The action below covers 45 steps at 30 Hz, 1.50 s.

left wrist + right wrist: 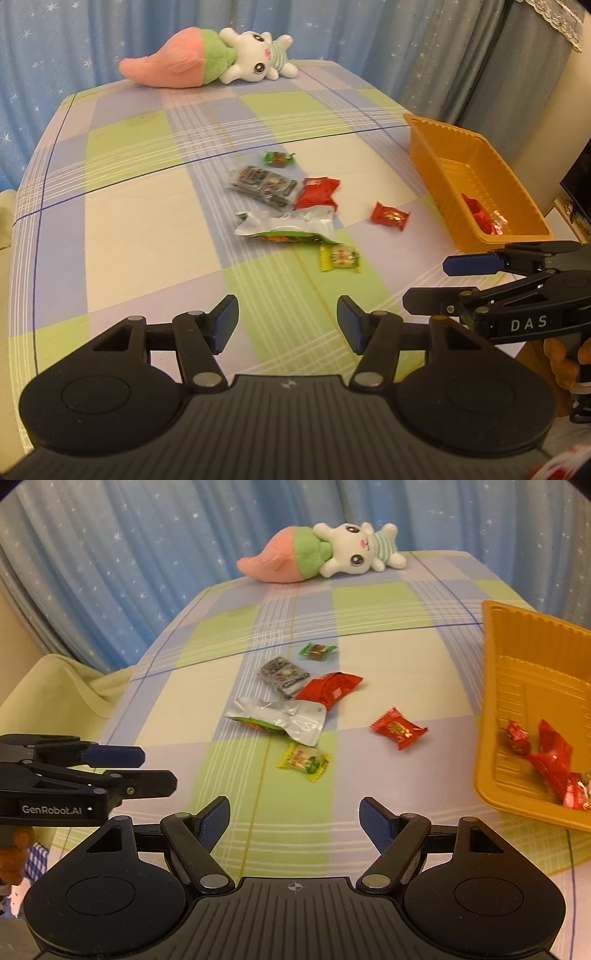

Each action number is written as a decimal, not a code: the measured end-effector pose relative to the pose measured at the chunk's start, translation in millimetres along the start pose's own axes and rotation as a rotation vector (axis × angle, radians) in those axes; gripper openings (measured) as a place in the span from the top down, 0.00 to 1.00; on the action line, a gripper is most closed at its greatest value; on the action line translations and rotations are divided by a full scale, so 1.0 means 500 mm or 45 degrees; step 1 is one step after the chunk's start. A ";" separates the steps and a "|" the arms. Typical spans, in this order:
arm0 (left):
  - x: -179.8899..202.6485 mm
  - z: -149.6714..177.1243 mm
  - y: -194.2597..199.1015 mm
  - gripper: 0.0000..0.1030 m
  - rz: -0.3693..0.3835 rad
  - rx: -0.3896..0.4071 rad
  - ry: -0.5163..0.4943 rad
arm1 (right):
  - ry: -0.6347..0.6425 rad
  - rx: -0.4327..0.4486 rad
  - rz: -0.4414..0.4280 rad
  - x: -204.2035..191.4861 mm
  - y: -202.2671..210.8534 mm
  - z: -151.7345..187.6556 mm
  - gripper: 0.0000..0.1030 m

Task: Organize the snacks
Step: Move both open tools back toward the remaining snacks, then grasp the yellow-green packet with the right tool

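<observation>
**Snacks scattered on the checked surface, both tongs open and empty**

A blue star-print curtain (pixel 92 44) hangs behind the surface (pixel 129 206), which is covered by a cloth checked in green, lilac, blue and cream. At its far edge lies a plush rabbit in a pink and green carrot suit (pixel 207 61), on its side.

An orange plastic basket (pixel 439 147) sits at the right edge of the surface; a few red-wrapped sweets (pixel 546 760) lie at its near end.

The left tongs (pixel 287 323) hover low over the near part of the cloth, blue pads apart and nothing between them. The right tongs (pixel 294 823) stand just beside them, jaws a little wider, also holding nothing. Each shows from the side in the other's view.

The loose snacks lie mid-surface, well ahead of both tongs. The largest is a silver pouch with a green edge (pixel 286 227). Beyond it a dark clear-wrapped packet (pixel 260 184) touches a red packet (pixel 317 194). A smaller red sweet (pixel 390 216) lies alone between that cluster and the basket. A yellow sweet (pixel 340 258) lies nearest the tongs, touching the pouch's corner, and a green-wrapped sweet (pixel 279 159) lies farthest
</observation>
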<state>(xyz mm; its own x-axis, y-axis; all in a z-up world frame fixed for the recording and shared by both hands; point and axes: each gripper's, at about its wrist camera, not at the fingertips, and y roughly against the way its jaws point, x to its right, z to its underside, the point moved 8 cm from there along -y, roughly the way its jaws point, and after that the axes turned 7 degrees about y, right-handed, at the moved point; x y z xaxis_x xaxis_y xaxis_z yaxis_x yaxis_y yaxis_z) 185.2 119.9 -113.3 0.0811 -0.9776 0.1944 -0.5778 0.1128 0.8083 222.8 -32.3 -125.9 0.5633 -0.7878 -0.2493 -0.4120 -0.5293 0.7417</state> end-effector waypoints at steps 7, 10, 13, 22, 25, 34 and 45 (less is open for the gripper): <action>-0.041 -0.004 -0.014 0.46 -0.025 -0.009 0.030 | 0.065 -0.005 -0.020 -0.012 -0.050 -0.012 0.25; -0.057 -0.004 -0.021 0.46 -0.038 -0.015 0.045 | 0.095 0.002 -0.023 -0.011 -0.068 -0.020 0.26; -0.071 -0.007 -0.028 0.46 -0.053 -0.019 0.060 | 0.120 0.017 -0.035 -0.008 -0.083 -0.032 0.26; -0.101 -0.019 -0.049 0.45 -0.090 -0.027 0.096 | 0.201 0.013 -0.070 -0.003 -0.138 -0.061 0.36; -0.107 -0.021 -0.054 0.45 -0.096 -0.032 0.106 | 0.217 -0.003 -0.073 0.000 -0.156 -0.064 0.39; -0.117 -0.026 -0.071 0.45 -0.111 -0.049 0.118 | 0.239 -0.030 -0.094 0.012 -0.186 -0.065 0.48; -0.118 -0.024 -0.083 0.45 -0.116 -0.062 0.125 | 0.299 -0.067 -0.112 -0.005 -0.190 -0.040 0.56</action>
<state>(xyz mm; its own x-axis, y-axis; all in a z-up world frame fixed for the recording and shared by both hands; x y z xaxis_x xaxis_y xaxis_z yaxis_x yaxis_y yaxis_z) 214.4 174.9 -151.6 0.2124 -0.9622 0.1704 -0.5244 0.0349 0.8508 274.8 26.1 -183.1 0.7487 -0.6414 -0.1675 -0.3198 -0.5707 0.7563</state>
